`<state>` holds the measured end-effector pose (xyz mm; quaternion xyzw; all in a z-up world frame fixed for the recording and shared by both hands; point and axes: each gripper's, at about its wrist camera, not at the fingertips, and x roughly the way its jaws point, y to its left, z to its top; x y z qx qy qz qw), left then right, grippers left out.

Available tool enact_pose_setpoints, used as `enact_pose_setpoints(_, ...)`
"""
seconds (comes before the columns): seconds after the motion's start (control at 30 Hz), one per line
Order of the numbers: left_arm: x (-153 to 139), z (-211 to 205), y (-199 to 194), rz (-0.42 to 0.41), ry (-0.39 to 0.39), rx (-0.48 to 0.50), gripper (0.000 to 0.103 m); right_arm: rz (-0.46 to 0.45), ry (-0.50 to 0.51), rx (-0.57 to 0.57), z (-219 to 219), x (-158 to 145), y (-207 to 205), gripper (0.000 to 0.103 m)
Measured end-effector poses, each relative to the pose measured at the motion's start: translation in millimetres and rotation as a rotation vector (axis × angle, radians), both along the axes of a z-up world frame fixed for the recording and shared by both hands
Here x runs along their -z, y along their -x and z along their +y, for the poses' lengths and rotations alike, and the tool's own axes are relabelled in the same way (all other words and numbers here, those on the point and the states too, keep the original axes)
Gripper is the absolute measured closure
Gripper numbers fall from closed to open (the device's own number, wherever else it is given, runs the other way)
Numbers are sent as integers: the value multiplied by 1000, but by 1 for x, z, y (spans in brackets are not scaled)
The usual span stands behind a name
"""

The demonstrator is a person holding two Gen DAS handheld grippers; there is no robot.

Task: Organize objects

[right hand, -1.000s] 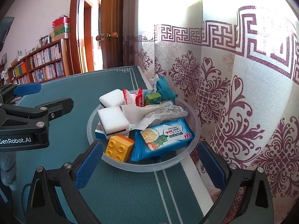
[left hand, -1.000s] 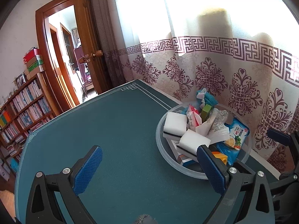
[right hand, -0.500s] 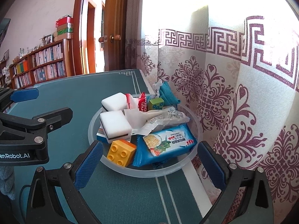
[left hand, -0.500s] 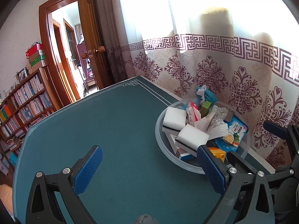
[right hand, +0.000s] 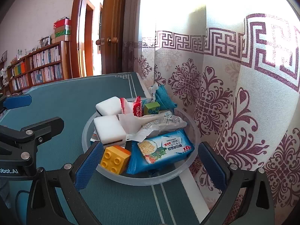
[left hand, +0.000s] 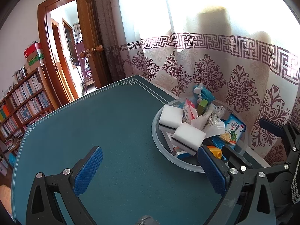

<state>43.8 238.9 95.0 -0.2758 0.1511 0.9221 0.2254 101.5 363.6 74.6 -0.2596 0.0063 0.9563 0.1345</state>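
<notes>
A clear plastic bowl point(right hand: 150, 176) sits at the right edge of the green table point(left hand: 93, 123), against the curtain. Inside lie two white sponges point(right hand: 109, 128), a yellow-orange toy brick point(right hand: 115, 159), a blue cracker packet point(right hand: 163, 150), a green block point(right hand: 151, 108), a red-white sachet point(right hand: 137, 107), crumpled wrappers and a teal cloth point(right hand: 165, 98). My right gripper point(right hand: 150, 166) is open, its fingers straddling the bowl's near rim. My left gripper point(left hand: 150, 168) is open over bare table, its right pad beside the bowl point(left hand: 159, 146). Neither holds anything.
A patterned curtain point(right hand: 234, 97) hangs directly behind the bowl along the table's right edge. A wooden door point(left hand: 90, 37) stands open at the far corner. Bookshelves point(left hand: 22, 103) line the wall to the left beyond the table.
Both grippers have drawn slightly back and upward, so the bowl sits a little lower and farther in each view. Bowl contents have not moved.
</notes>
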Motion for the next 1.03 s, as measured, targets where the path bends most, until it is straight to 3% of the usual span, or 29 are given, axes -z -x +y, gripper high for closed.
enact_pose_setpoints(1.03, 6, 8, -2, -15, 19, 23, 0, -41, 35, -29, -3, 12, 4, 2)
